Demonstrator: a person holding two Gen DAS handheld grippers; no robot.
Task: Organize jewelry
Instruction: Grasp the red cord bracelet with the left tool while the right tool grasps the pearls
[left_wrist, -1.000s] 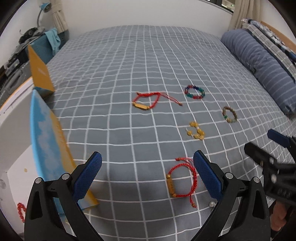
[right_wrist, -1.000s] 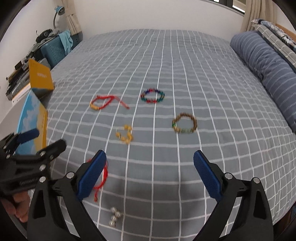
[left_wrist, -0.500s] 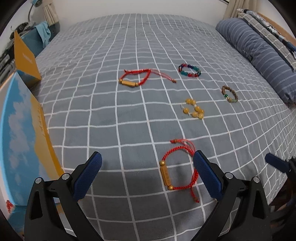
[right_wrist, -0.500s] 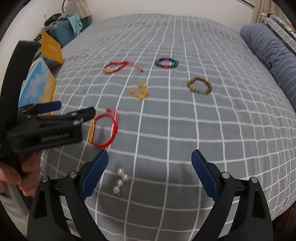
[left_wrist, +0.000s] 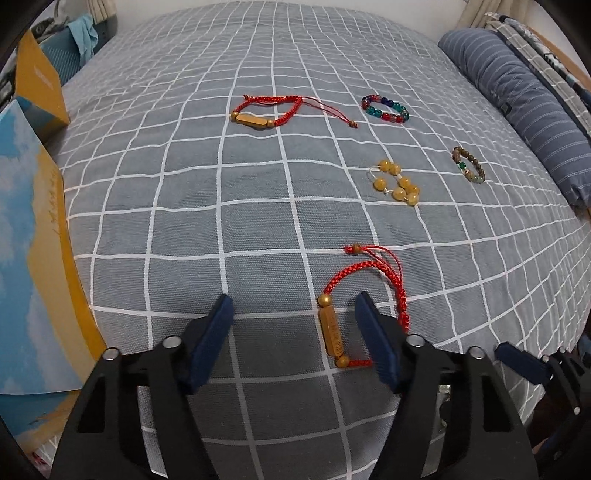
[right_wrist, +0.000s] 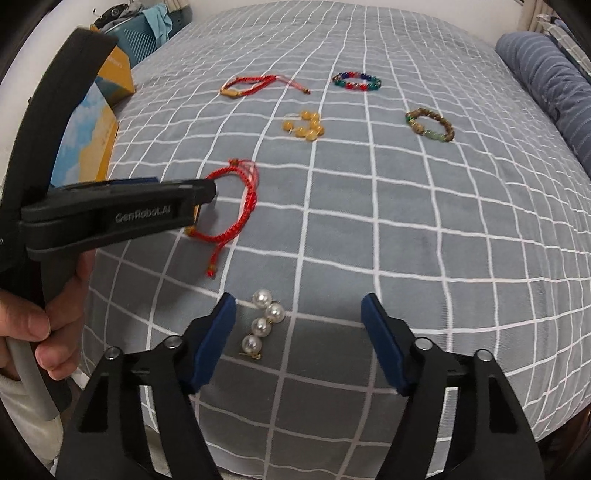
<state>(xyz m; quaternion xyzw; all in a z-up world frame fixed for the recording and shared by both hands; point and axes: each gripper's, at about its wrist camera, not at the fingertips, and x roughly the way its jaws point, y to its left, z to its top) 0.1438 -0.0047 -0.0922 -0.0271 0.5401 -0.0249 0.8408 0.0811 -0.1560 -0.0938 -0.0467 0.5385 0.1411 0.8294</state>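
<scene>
Both grippers closing, nothing clamped yet: left gripper (left_wrist: 293, 332) around near red cord bracelet (left_wrist: 364, 291) on grey checked bedspread (left_wrist: 221, 206); right gripper (right_wrist: 297, 334) beside pearl earrings (right_wrist: 264, 323). Best centred before pinching.

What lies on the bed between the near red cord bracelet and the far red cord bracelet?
Nothing: in the left wrist view only bare checked bedcover lies between the near red bracelet and the far red bracelet.

left gripper (left_wrist: 293, 330): we point it steeply down, jaws closing, pads not yet pressing | right gripper (right_wrist: 298, 332): same tilt, jaws closing | left hand (right_wrist: 55, 310): wrapped round our handle
</scene>
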